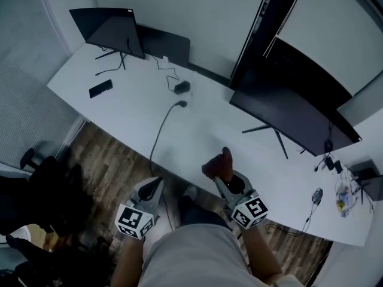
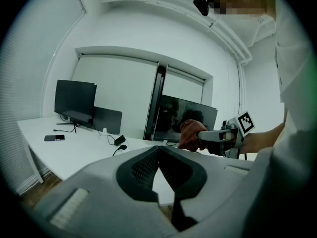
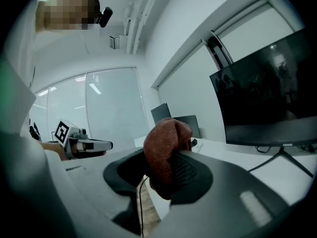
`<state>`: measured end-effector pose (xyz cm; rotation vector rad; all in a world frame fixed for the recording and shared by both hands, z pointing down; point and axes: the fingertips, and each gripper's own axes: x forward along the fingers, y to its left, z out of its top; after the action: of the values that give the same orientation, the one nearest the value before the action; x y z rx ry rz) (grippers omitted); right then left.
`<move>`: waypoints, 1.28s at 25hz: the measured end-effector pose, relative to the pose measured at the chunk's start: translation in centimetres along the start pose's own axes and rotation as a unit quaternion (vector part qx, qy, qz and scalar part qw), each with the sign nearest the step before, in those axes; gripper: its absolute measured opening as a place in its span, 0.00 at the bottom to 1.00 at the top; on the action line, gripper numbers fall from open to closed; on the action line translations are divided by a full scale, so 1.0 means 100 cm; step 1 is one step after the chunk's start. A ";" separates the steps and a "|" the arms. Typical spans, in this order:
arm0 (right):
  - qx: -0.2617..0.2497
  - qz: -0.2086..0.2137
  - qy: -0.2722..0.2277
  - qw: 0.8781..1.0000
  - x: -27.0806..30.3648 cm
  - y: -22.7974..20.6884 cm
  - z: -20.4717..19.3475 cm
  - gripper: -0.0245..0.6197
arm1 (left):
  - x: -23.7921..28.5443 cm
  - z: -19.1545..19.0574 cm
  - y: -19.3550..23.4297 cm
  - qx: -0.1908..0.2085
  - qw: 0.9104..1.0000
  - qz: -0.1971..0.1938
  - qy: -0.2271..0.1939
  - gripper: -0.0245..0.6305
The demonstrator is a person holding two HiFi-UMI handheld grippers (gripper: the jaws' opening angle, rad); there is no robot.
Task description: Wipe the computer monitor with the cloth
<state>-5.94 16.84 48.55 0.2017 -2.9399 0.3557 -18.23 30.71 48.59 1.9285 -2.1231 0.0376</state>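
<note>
At the upper left of the head view stands a small monitor (image 1: 108, 28) on the white desk (image 1: 137, 118), with a phone (image 1: 100, 88) lying flat just below it and a dark cable (image 1: 158, 133) trailing down off the desk's near edge. None of that is near my tongs.

Lower, left of centre, my left gripper (image 1: 155, 183) hangs off the desk edge over the wooden floor. Its own view shows the jaws (image 2: 158, 150) brought together at the tips with nothing between them, so it is idle.

Just right of centre, my right gripper (image 1: 222, 173) is clamped on the reddish-brown cloth (image 1: 218, 163), which bunches up out of the jaws in a rounded wad. Its own view confirms this: the cloth (image 3: 166, 152) fills the gap between the pads of the right gripper (image 3: 163, 170) and bulges above them.

To the right lies the large monitor (image 1: 293, 112), which I take as the one to wipe, since it is much the nearer screen. It sits up and to the right of the cloth, apart from it, with bare desk between. Its long axis runs from frame centre down toward the right edge, and the screen faces my side. In the right gripper view it (image 3: 267, 103) fills the upper right, beyond the cloth.

The right gripper is clearly the nearer one and already holds the cloth, so I judge the next move to be a reach up and rightward onto the screen, then strokes along that long axis.
</note>
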 end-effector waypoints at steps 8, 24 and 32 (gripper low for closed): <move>0.051 -0.001 -0.022 0.998 0.081 -0.082 0.046 0.24 | 0.112 0.042 0.059 0.005 1.000 -0.014 0.014 0.05; 0.131 -0.042 -0.123 0.983 0.169 -0.153 0.154 0.24 | 0.229 0.074 0.097 0.026 0.992 -0.111 0.061 0.05; 0.166 -0.107 -0.180 0.964 0.193 -0.175 0.200 0.24 | 0.257 0.089 0.130 0.042 0.979 -0.184 0.072 0.05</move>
<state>-25.16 -7.10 36.96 0.6910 -3.1383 0.8610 -34.51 5.34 47.67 2.2618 -1.6719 0.1902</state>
